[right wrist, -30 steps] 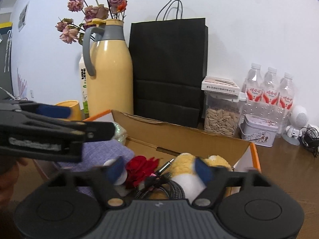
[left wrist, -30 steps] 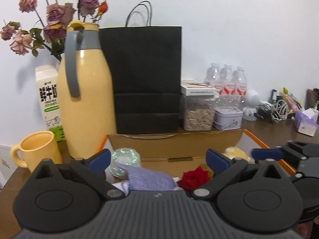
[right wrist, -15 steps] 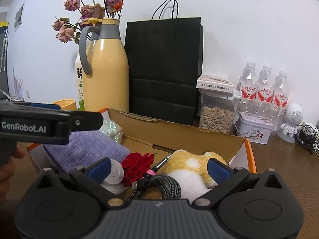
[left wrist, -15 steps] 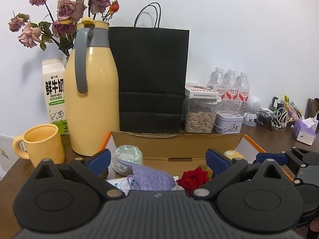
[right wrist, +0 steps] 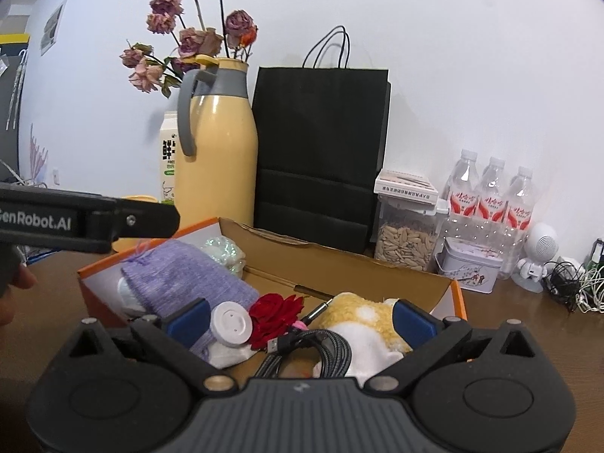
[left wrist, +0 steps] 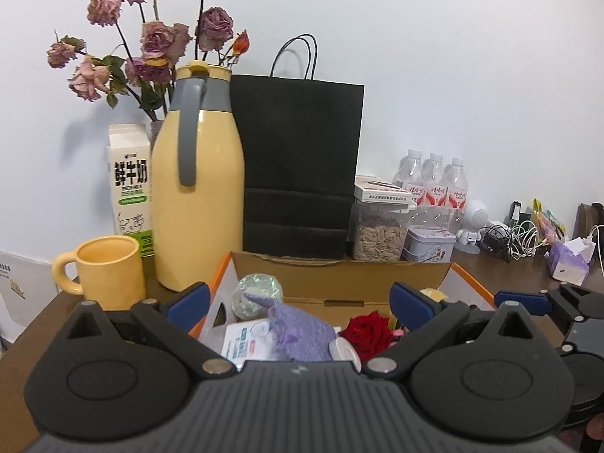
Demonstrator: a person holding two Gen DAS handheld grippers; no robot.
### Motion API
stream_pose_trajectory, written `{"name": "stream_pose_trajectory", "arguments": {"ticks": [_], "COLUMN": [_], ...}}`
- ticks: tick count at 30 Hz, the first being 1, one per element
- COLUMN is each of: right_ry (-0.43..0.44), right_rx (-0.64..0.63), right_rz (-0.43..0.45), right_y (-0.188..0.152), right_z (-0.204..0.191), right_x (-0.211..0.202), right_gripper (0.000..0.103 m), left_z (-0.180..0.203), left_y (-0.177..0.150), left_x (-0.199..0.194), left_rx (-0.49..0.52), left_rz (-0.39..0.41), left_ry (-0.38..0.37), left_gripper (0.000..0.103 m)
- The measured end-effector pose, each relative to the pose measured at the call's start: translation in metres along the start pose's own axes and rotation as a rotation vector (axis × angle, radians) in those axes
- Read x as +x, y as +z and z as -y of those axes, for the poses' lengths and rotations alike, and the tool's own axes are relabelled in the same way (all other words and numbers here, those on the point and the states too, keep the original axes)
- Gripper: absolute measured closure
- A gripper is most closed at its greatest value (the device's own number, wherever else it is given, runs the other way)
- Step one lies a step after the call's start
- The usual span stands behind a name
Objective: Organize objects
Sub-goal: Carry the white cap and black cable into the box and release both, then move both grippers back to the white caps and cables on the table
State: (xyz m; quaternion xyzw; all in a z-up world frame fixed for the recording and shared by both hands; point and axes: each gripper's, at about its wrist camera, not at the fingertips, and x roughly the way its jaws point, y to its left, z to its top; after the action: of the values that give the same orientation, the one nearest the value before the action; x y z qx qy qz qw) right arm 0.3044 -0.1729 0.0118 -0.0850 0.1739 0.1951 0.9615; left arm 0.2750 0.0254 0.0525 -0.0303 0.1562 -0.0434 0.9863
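right wrist view: both my grippers, right gripper [right wrist: 300, 319] and left gripper [left wrist: 298, 300], gape empty over the box [right wrist: 339, 260]; the right's jaws just widened, and i reckon they could snag the braided cable [right wrist: 317, 351].

Both wrist views low, close, facing wall; share cardboard box [left wrist: 339, 275] [right wrist: 339, 260]

- In the cardboard box [right wrist: 445, 294]: knitted cloth [right wrist: 188, 283] at left, rose [right wrist: 277, 311] in the middle, plush toy [right wrist: 362, 324] at right, cable [right wrist: 321, 351] before the rose.
- Behind the box: thermos [left wrist: 198, 204] at left, paper bag [left wrist: 300, 166] beside it.
- Left of the thermos: mug [left wrist: 107, 270], milk carton [left wrist: 128, 185] behind.
- Right of the bag: seed jar [left wrist: 379, 228], tin [left wrist: 428, 243], water bottles [left wrist: 434, 183].
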Motion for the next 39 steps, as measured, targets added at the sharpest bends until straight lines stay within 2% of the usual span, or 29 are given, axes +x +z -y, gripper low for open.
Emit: {"name": "stream_pose_trajectory", "arguments": {"ticks": [10, 19, 27, 34, 39], "right_ry": [0.01, 0.041, 0.084, 0.103, 0.099], "right_rx": [-0.022, -0.048, -0.089, -0.099, -0.124], "right_rz": [-0.004, -0.065, -0.132, -0.171, -0.182], "right_y": [-0.025, -0.048, -0.058, -0.058, -0.054], "right_z": [-0.023, -0.044, -0.065, -0.08, -0.091], "right_x": [-0.034, -0.047, -0.041, -0.027, -0.016], "right_gripper": [0.0, 0.0, 0.0, 0.0, 0.007], "left_z": [-0.008, -0.029, -0.054, -0.073, -0.079], "left_y": [-0.022, -0.05, -0.073, -0.078, -0.078], "left_x": [-0.037, -0.052, -0.053, -0.051, -0.051], "left_rx": [0.012, 0.013, 0.018, -0.038, -0.067], "left_rz": [-0.009, -0.101, -0.219, -0.257, -0.263], "left_ry": [0.03, 0.052, 0.064, 0.074, 0.083], "left_gripper": [0.0, 0.0, 0.0, 0.0, 0.0]}}
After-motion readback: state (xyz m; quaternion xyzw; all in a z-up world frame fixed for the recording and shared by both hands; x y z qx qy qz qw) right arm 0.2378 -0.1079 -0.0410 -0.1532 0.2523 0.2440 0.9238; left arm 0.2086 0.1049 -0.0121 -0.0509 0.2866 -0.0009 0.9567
